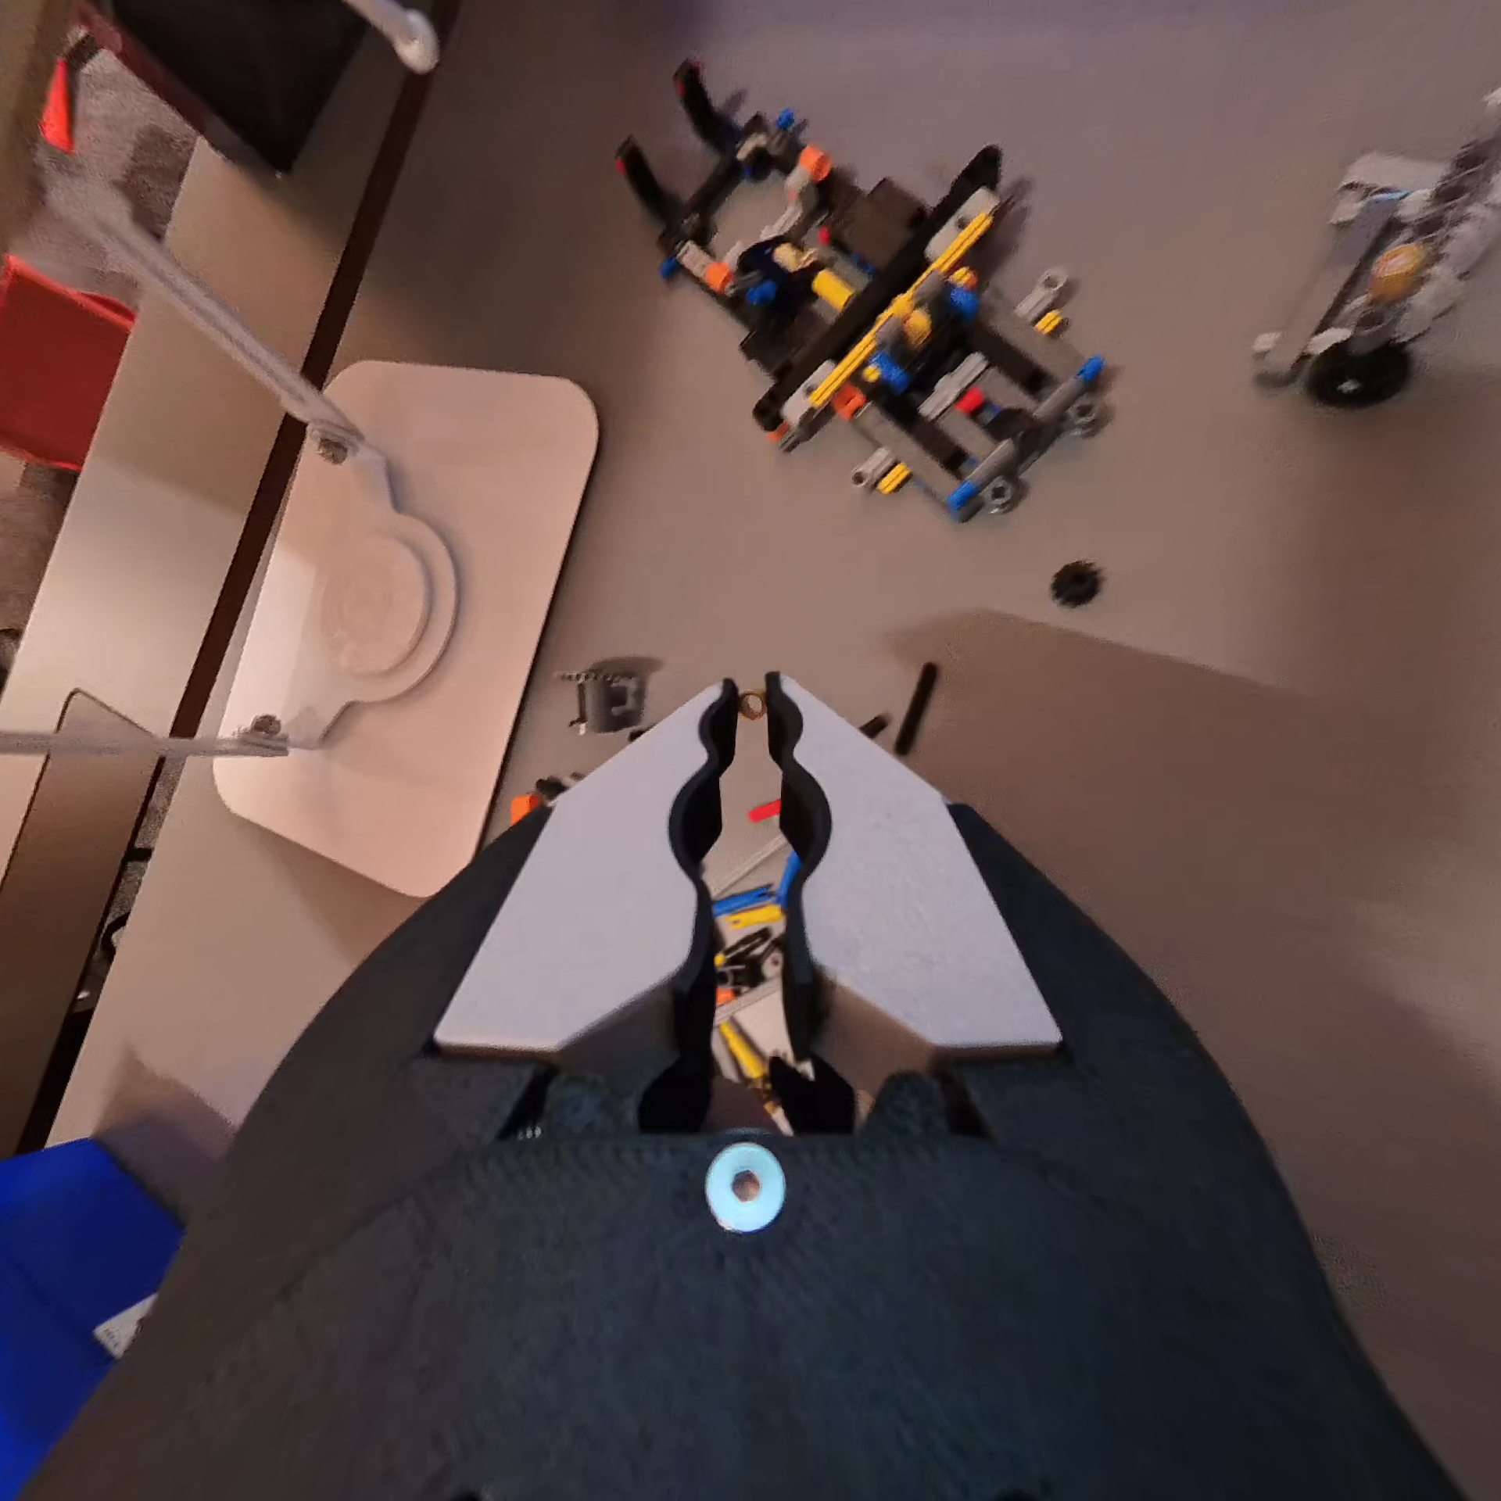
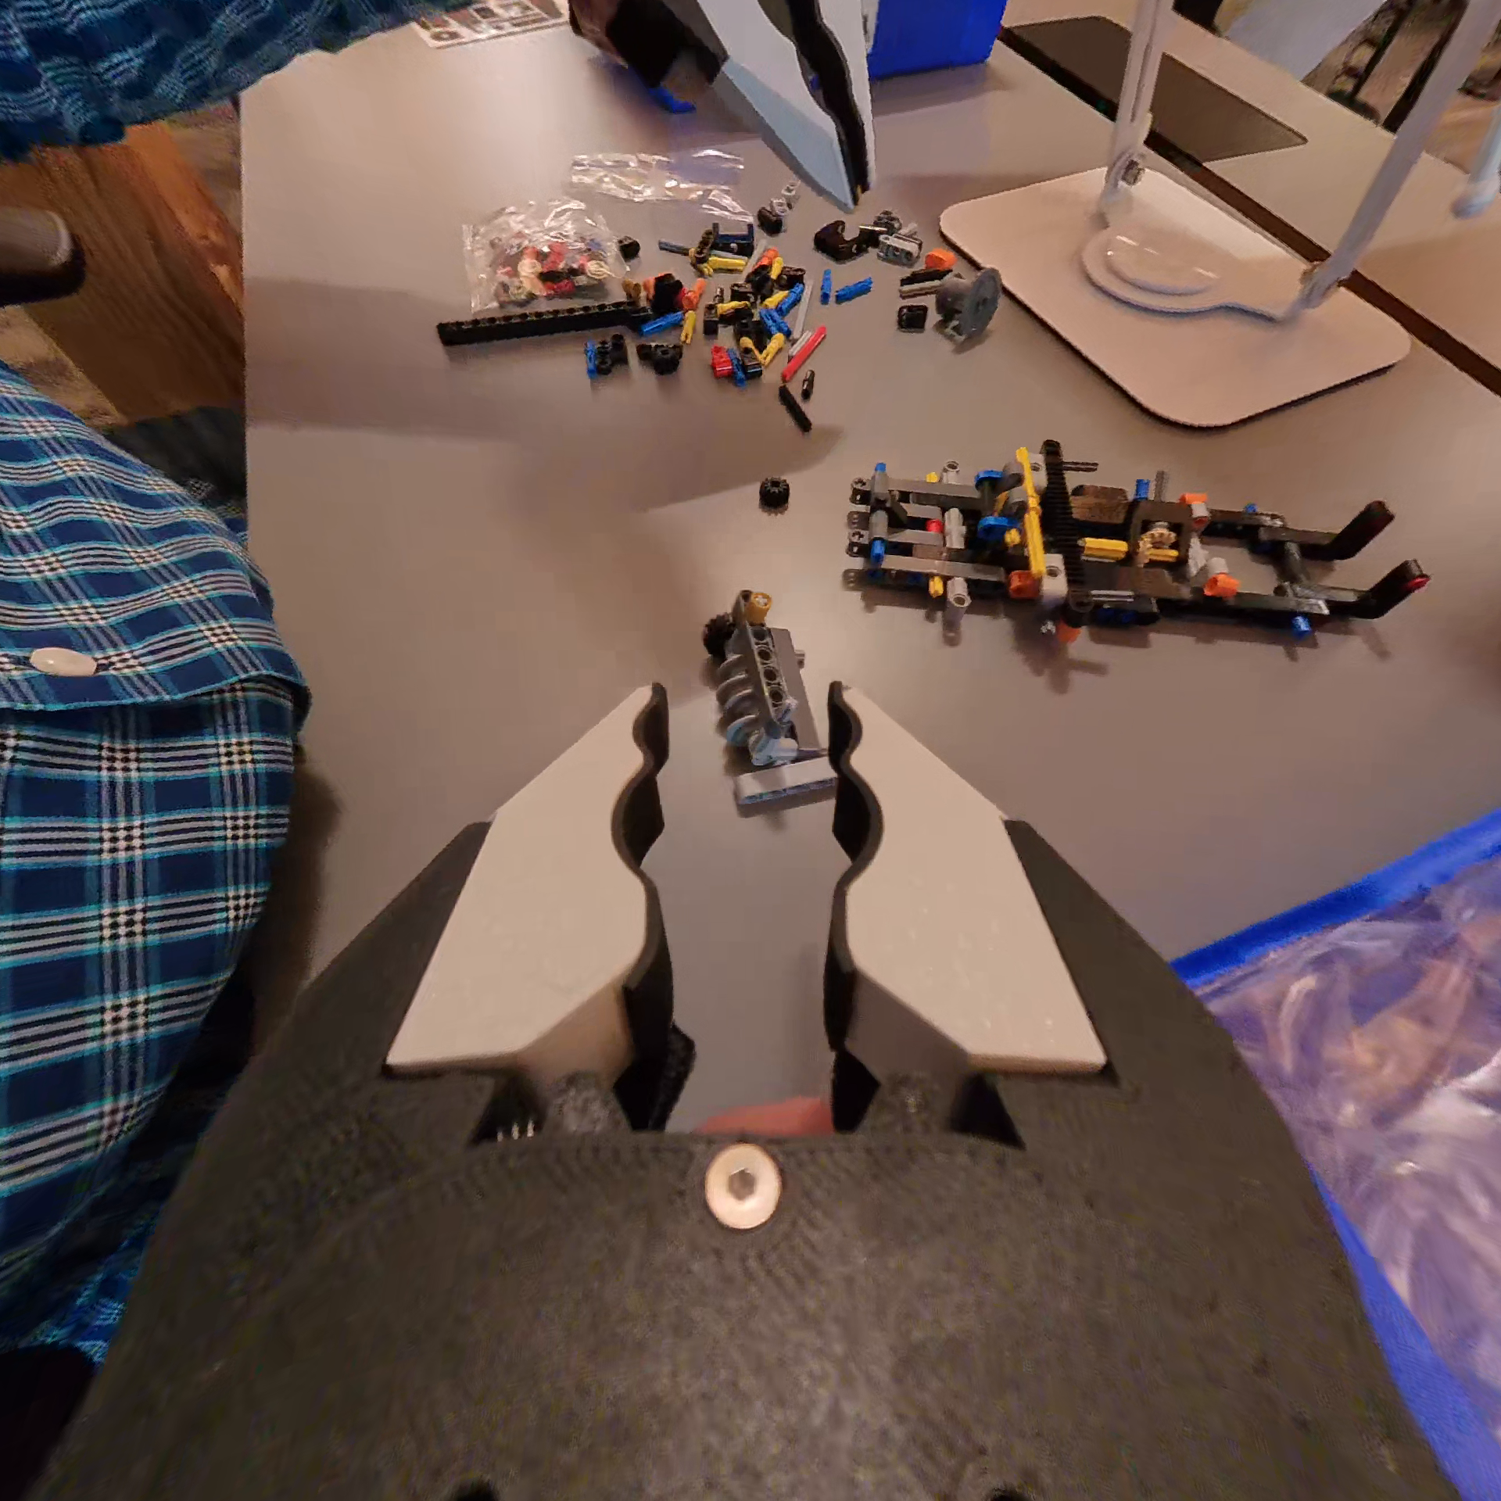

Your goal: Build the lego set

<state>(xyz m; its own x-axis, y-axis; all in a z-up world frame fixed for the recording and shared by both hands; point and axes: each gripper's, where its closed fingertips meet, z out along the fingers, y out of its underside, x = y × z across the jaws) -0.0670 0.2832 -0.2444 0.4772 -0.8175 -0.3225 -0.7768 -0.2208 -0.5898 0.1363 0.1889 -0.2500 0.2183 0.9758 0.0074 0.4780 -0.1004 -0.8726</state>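
Note:
My left gripper is shut on a small tan round piece pinched at its tips, above the pile of loose Lego parts. It also shows at the top of the right wrist view. My right gripper is open and empty, low over the table. The grey engine sub-assembly lies just ahead of its tips, partly between them; in the left wrist view it lies far right. The black, grey and yellow chassis lies to the right on the table.
A black gear lies alone between pile and chassis. A bag of small parts lies left of the pile. A white monitor-stand base sits at the back right. A blue bin of plastic bags is at right; a plaid sleeve at left. My hands' fingertips stand some 25 centimetres from each other.

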